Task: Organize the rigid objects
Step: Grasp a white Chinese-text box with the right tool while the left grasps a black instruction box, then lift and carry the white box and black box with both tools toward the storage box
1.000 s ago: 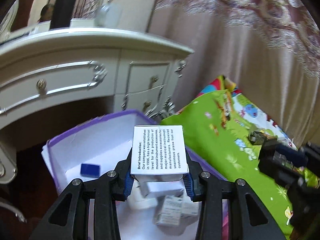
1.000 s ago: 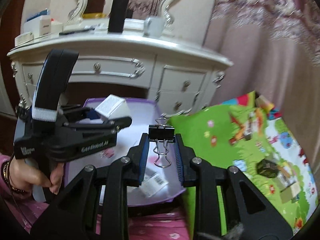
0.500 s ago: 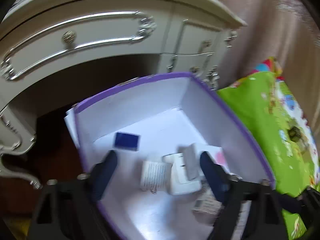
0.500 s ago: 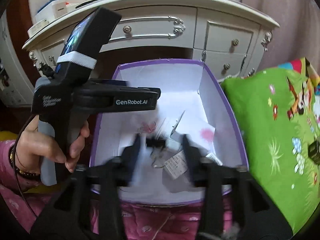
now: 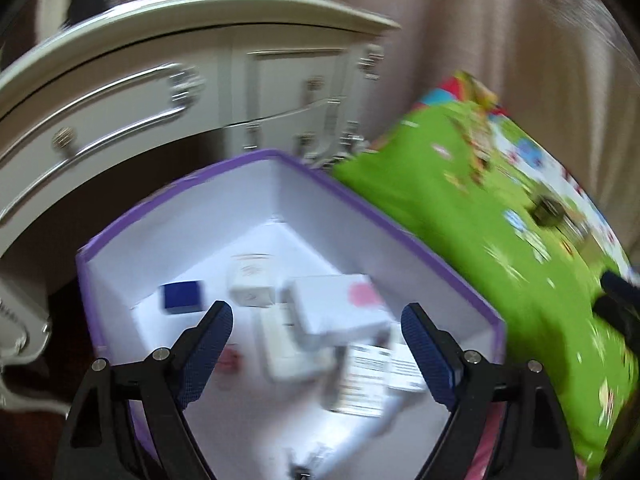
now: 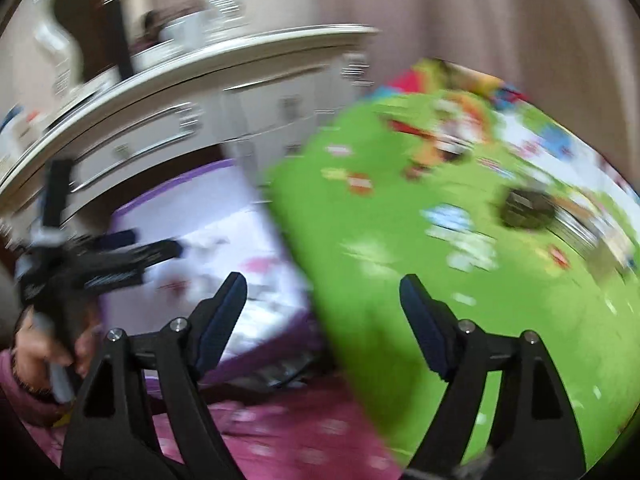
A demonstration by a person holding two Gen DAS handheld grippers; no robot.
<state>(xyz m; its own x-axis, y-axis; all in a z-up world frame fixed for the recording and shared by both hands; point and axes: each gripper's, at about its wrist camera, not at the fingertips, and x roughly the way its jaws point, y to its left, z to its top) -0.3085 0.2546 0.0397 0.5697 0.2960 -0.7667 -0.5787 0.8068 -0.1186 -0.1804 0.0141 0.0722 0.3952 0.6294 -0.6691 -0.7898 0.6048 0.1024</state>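
Note:
A purple-rimmed white box (image 5: 384,220) holds several small items: a blue block (image 5: 182,297), a white carton (image 5: 252,284), a larger white box with a pink spot (image 5: 340,308) and printed packets (image 5: 368,376). My left gripper (image 5: 316,344) is open and empty above the box. My right gripper (image 6: 322,312) is open and empty, over the edge between the box (image 6: 176,188) and the green play mat (image 6: 440,280). A dark small object (image 6: 528,208) lies on the mat; it also shows in the left wrist view (image 5: 550,210). The left gripper shows at the left of the right wrist view (image 6: 100,264). Both views are blurred.
A white dresser with drawers (image 5: 160,92) stands behind the box. A curtain (image 5: 500,40) hangs behind the mat. Pink patterned fabric (image 6: 280,432) lies at the near edge below the box.
The left gripper let go of the white printed box into the purple box and opened. The right gripper released the binder clip, opened, and swung right toward the green mat.

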